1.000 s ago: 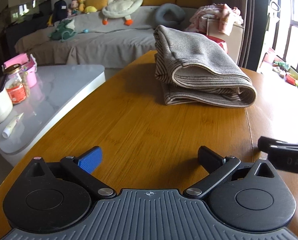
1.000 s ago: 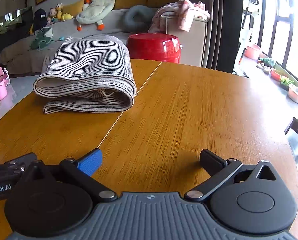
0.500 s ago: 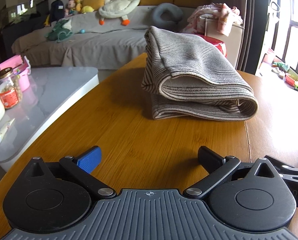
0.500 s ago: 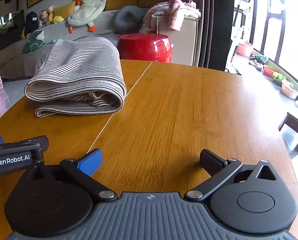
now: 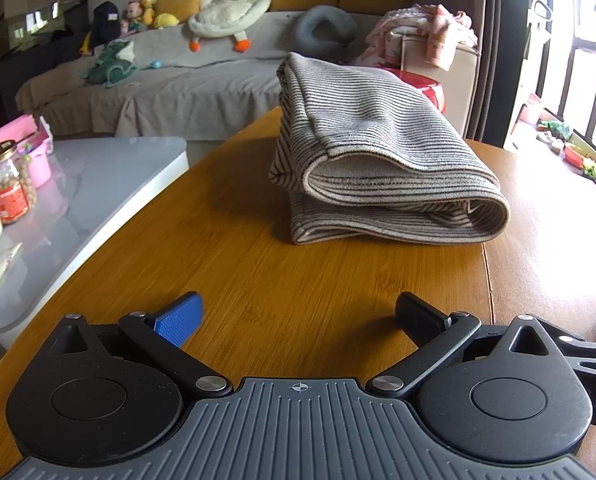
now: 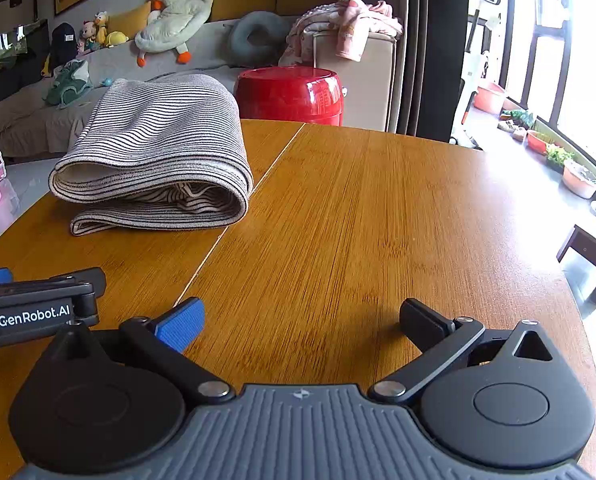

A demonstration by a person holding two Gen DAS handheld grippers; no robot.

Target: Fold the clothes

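Both claws stood with fingers apart and empty, the left claw [image 5: 298, 316] and right claw [image 6: 302, 320] low over the bare wooden worktop [image 6: 378, 220], short of the cloth. Folding looked finished or nearly so: the striped garment [image 5: 370, 168] lay on the worktop's far side as a thick, doubled bundle, rounded fold toward the claws, edges slightly uneven.

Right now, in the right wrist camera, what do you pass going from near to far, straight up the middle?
right gripper, open and empty → bare wooden table → folded striped garment → red drum-shaped stool → grey sofa with a plush duck
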